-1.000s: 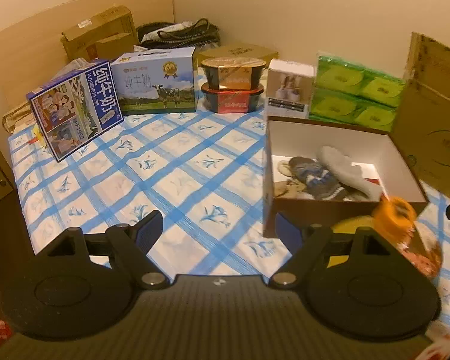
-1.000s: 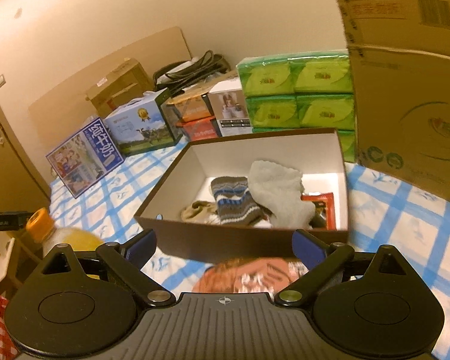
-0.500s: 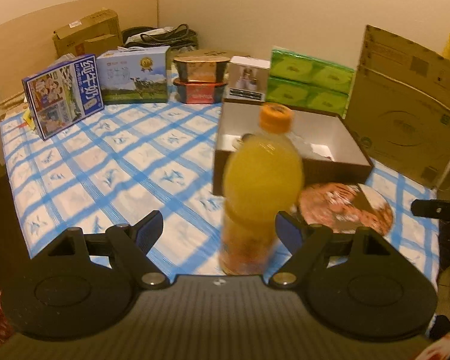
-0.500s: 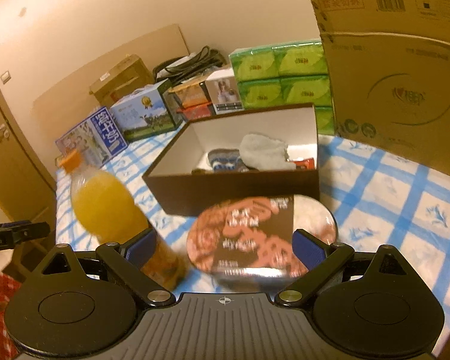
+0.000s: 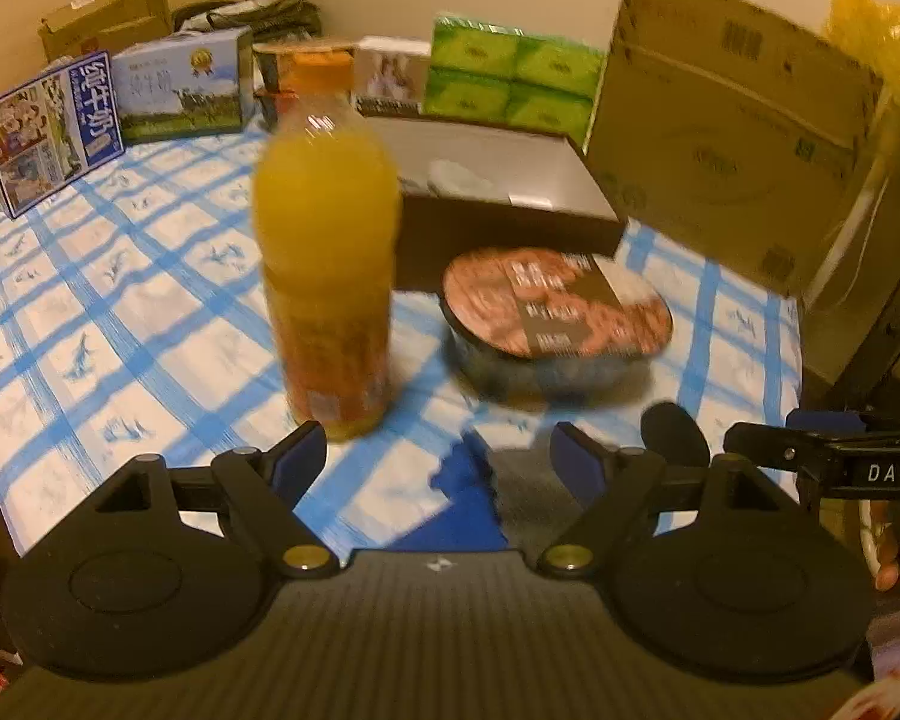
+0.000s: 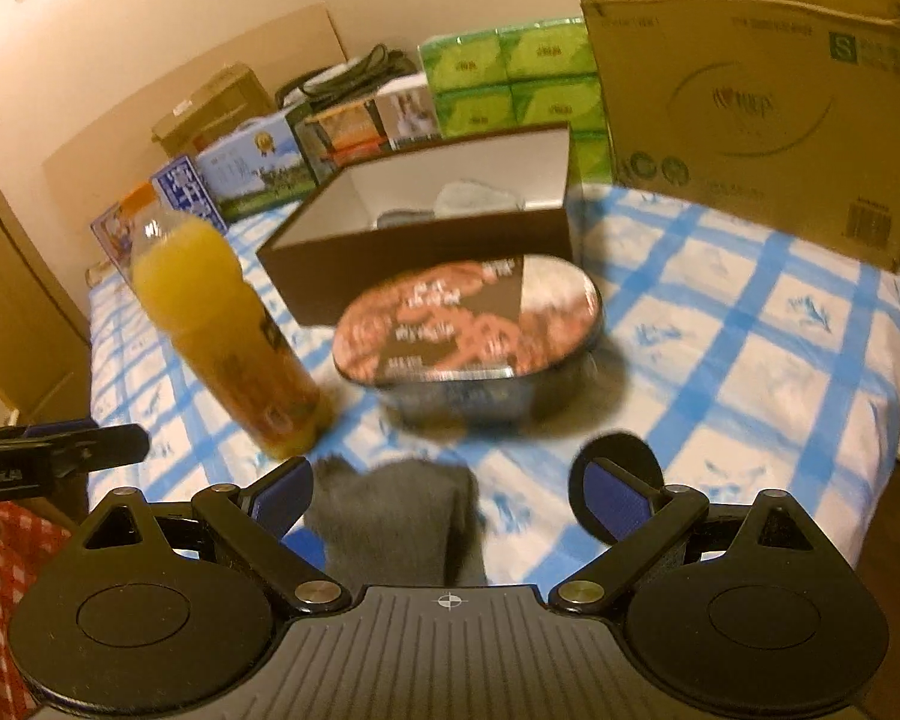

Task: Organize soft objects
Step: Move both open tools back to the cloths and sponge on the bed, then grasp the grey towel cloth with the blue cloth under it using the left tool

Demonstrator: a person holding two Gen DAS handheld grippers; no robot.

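Now both tools, left (image 5: 438,459) and right (image 6: 441,495), gape empty over the grey sock (image 6: 396,519) at the surface's near edge: light, limp; pinch mid-bunch.

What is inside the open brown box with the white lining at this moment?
In the open brown box, a pale grey soft cloth item shows above the rim, with a darker fabric piece beside it. The near wall hides the box floor, so anything lower down cannot be seen.
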